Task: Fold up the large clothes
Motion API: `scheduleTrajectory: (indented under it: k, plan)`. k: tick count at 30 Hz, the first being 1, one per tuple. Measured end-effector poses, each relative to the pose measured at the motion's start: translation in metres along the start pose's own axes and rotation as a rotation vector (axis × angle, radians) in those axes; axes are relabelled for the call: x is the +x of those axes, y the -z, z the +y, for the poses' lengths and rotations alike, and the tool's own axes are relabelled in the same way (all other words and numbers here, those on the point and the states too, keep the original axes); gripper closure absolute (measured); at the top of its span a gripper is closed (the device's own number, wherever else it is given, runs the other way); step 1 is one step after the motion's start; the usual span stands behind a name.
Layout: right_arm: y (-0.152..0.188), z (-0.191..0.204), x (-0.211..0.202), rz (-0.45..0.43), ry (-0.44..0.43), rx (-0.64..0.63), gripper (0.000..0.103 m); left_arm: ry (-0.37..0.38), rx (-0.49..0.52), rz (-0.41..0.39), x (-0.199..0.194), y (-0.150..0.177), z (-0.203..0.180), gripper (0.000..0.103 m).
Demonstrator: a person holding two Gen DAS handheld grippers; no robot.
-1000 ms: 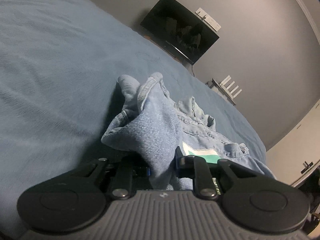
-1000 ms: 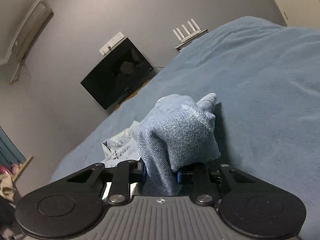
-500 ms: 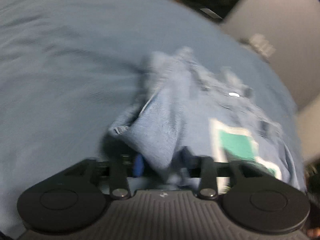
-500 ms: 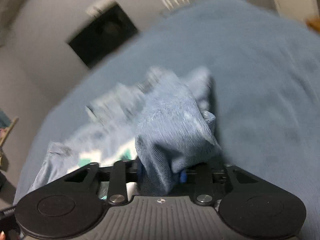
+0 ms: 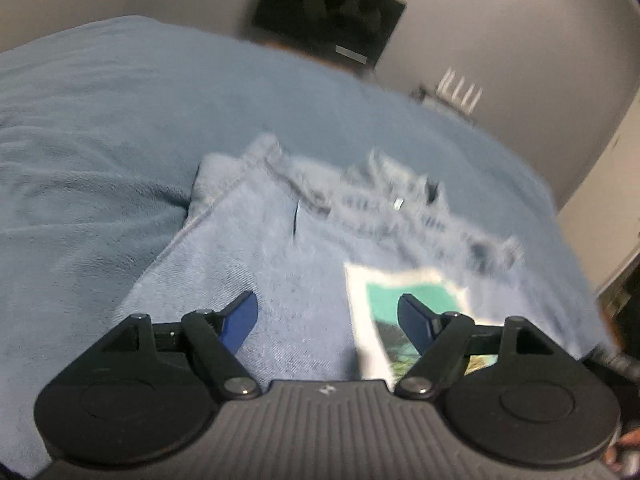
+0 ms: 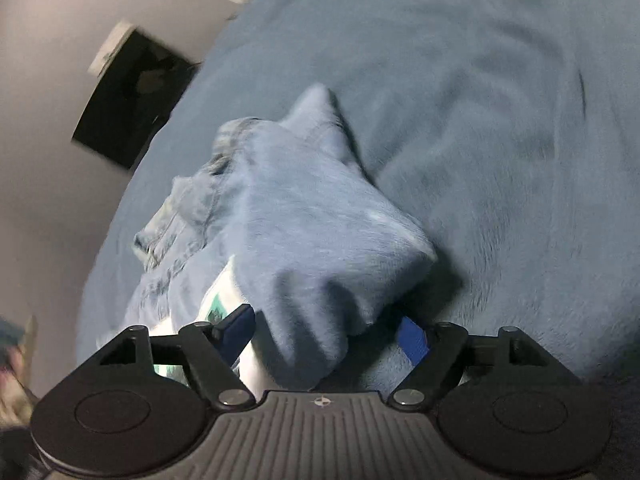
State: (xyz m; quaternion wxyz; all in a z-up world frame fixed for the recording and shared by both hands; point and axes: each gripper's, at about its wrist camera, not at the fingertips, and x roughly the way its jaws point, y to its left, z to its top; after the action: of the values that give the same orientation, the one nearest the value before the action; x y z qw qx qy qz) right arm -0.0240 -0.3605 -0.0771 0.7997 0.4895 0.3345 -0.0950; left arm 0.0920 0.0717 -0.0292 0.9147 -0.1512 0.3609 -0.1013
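A light blue denim garment (image 5: 288,248) lies on the blue bed cover (image 5: 100,152), with a white and teal printed panel (image 5: 400,292) showing on it. My left gripper (image 5: 328,316) hovers just over the denim; its jaws are opening and stand wide, blue pads clear of the cloth. In the right wrist view a bunched fold of the same denim garment (image 6: 312,232) sits between the jaws of my right gripper (image 6: 330,330). Those jaws are opening too, and the pads do not press on the fold.
A dark screen (image 5: 328,12) hangs on the grey wall past the bed, with a white router (image 5: 460,92) on a shelf to its right. Wide bed cover (image 6: 500,120) spreads right of the garment.
Both grippers were shut on denim folds; both now stand wide and the cloth has dropped onto the bed. Each view has rolled and swung down toward the garment.
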Motion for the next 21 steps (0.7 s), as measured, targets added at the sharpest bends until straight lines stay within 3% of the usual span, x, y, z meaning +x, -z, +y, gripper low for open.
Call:
scheduleTrajectory:
  k: [3, 6, 10, 14, 16, 21]
  plan:
    - [0.001, -0.009, 0.004, -0.013, -0.043, 0.051, 0.049, -0.061, 0.019, 0.049, 0.011, 0.004, 0.004, 0.027]
    - [0.006, -0.011, 0.002, -0.031, -0.024, 0.064, 0.056, -0.155, 0.040, 0.130, 0.028, 0.008, 0.011, 0.027]
    - [0.008, -0.016, 0.006, -0.039, -0.018, 0.087, 0.056, -0.195, 0.032, 0.159, 0.036, 0.009, 0.019, 0.027]
    - [0.007, -0.013, 0.003, -0.055, -0.035, 0.080, 0.052, -0.189, 0.022, 0.150, 0.034, 0.007, 0.020, 0.027]
    - [0.010, -0.019, -0.004, -0.089, -0.070, 0.142, 0.046, -0.174, -0.002, 0.142, 0.029, 0.008, 0.021, 0.027]
    - [0.015, -0.037, -0.008, -0.135, -0.147, 0.289, 0.040, -0.122, -0.002, 0.070, 0.016, 0.005, 0.013, 0.027]
